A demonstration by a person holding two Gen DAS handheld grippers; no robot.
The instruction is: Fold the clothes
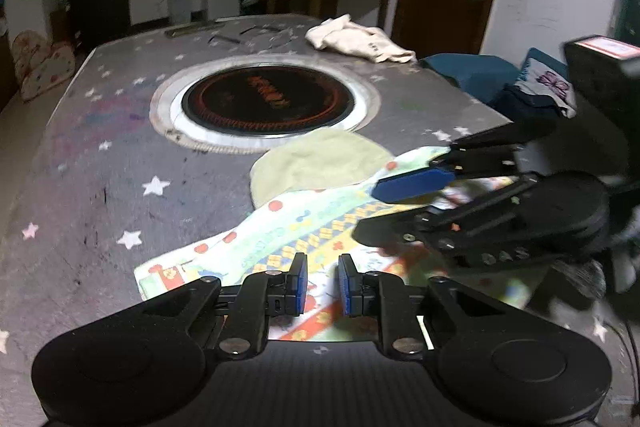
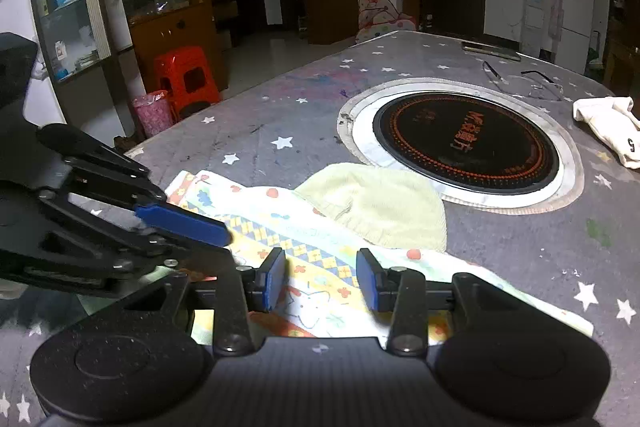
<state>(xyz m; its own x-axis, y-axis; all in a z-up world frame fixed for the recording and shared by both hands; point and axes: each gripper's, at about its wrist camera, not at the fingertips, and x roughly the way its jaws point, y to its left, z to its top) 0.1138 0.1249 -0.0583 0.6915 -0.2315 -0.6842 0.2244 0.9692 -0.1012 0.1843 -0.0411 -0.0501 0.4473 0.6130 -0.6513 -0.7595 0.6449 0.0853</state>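
A small colourful printed garment (image 1: pixel 320 219) (image 2: pixel 256 203) with a pale green hood (image 1: pixel 320 163) (image 2: pixel 380 203) lies flat near the front edge of the star-patterned table (image 1: pixel 100 167). My left gripper (image 1: pixel 322 267) hovers just over its near left part. The jaws stand a narrow gap apart, with the print showing between them and nothing pinched. My right gripper (image 2: pixel 322 277) hangs over the garment's right part, open wider and empty. Each gripper appears side-on in the other's view, with blue pads (image 1: pixel 412 183) (image 2: pixel 184 223) above the cloth.
A round black induction hob (image 1: pixel 268 103) (image 2: pixel 468 143) is set in the table's middle. A cream garment (image 1: pixel 356 41) (image 2: pixel 608 127) lies at the far right corner, and spectacles (image 2: pixel 520 79) behind the hob. More clothes (image 1: pixel 540 87) are piled beside the table. A red stool (image 2: pixel 188 79) stands on the floor.
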